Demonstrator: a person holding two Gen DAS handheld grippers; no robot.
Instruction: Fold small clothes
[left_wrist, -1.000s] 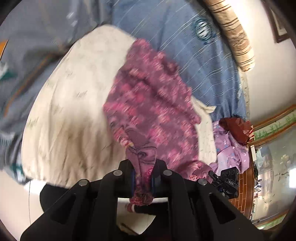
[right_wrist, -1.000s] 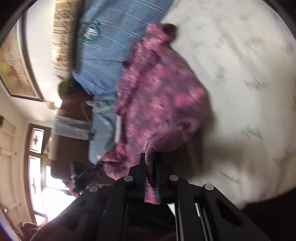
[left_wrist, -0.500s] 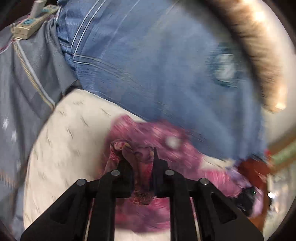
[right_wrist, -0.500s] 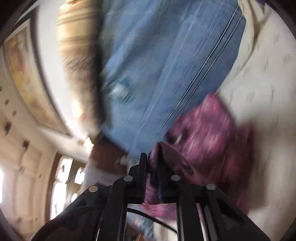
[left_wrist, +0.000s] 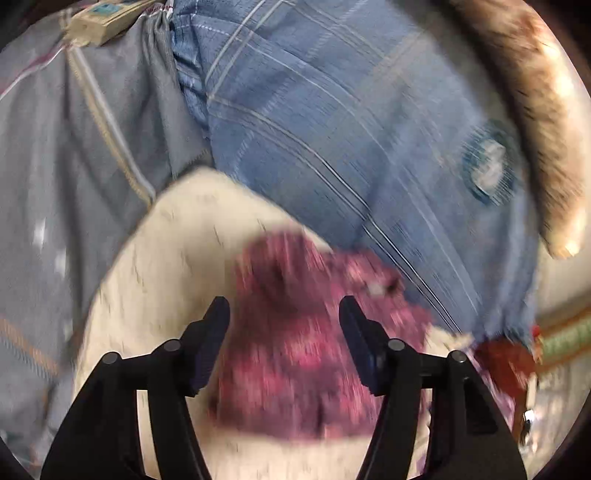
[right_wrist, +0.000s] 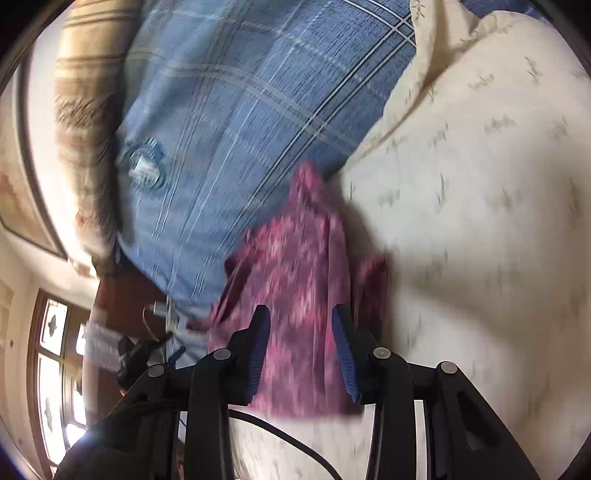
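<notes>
We hold two grippers over one small garment. Nearest us, the left gripper (left_wrist: 284, 314) has its jaws opening, and the purple-pink patterned garment (left_wrist: 295, 354) lies below the gap with neither pad pressing on it. The right gripper (right_wrist: 301, 321) is likewise opening its jaws; the same garment (right_wrist: 295, 266) shows between its two blue pads, loose and untouched as far as the blur lets us tell. The garment rests in a folded heap on one cream sheet (left_wrist: 173, 251) printed with small sprigs. Beyond it lies one blue checked cover (left_wrist: 332, 122) bearing one round emblem (left_wrist: 487, 166), then one grey cloth (left_wrist: 74, 147) to its left, and farthest off one brown striped bolster (right_wrist: 85, 92).
</notes>
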